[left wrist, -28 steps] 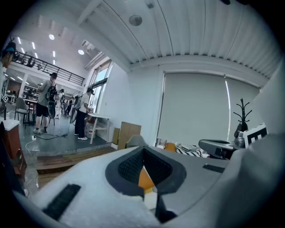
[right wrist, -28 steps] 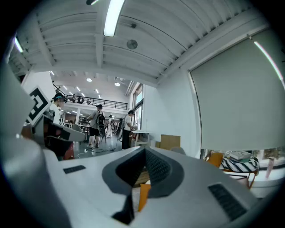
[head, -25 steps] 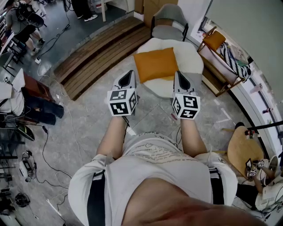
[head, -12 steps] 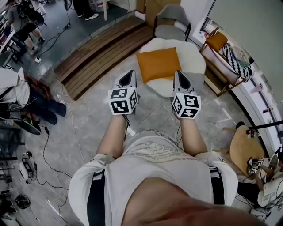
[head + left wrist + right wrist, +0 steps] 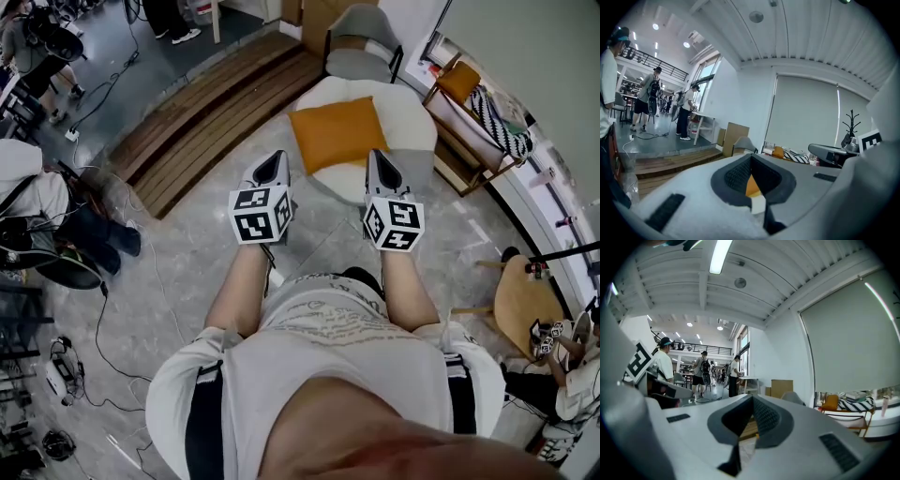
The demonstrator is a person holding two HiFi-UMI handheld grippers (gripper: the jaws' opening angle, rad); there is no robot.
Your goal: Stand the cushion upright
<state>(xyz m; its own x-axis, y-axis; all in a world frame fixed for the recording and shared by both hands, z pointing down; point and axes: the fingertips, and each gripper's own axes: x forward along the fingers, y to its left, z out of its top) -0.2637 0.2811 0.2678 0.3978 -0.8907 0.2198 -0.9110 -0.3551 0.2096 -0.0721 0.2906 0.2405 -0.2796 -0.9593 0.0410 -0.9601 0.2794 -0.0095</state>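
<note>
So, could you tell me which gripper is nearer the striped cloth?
Right. The right gripper is by the right corner of the orange cushion, on the side toward the black-and-white striped cloth. The left gripper is by the cushion's left corner, farther away.

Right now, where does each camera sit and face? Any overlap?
Head view: head-mounted, steeply down at the cushion flat on the pouf; torso, left gripper, right gripper.
Left gripper view: on that gripper, level toward the blind; own shut jaws.
Right gripper view: on that gripper, level toward the standing people; own shut jaws.
Shared: head and left gripper views both catch the cushion.
</note>
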